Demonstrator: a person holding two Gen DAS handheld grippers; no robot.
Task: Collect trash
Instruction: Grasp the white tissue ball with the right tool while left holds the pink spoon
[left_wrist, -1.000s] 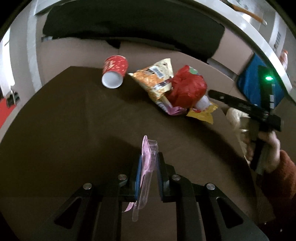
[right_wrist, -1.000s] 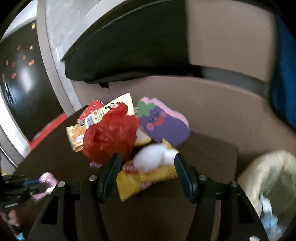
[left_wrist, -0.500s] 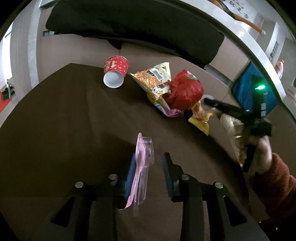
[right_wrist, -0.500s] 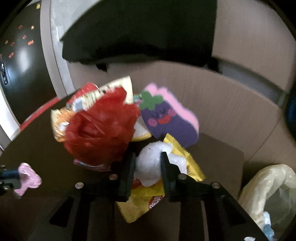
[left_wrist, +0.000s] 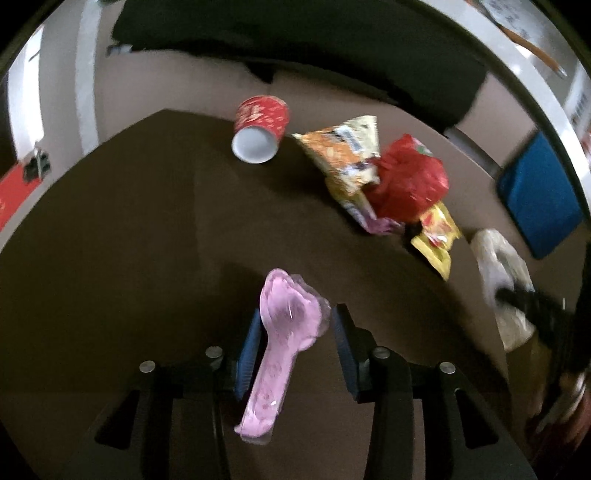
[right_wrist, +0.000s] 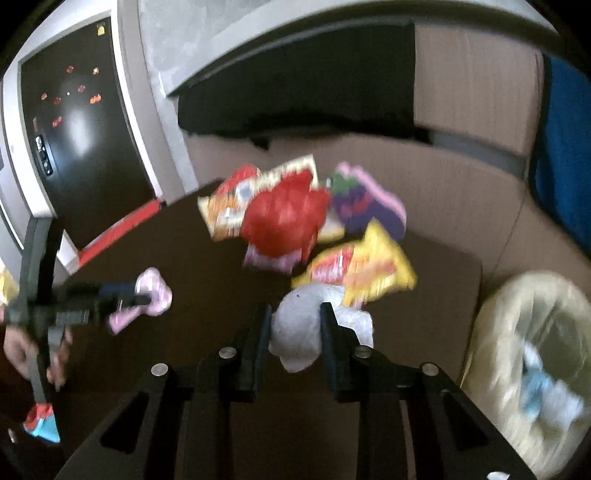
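Low in the frame the right tongs (right_wrist: 293, 325) clamp a crumpled white tissue (right_wrist: 295, 328) above the dark bench (right_wrist: 207, 266), while the left tongs (left_wrist: 295, 332), jaws just opening, stand apart around a pink wrapper (left_wrist: 284, 332) leaning on the left pad.

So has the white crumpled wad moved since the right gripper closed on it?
Yes. The white wad, held in the right gripper, has come off the yellow snack packet toward the bin bag.

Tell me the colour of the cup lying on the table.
Red with a pale pattern, white inside; the cup shows best in the left wrist view.
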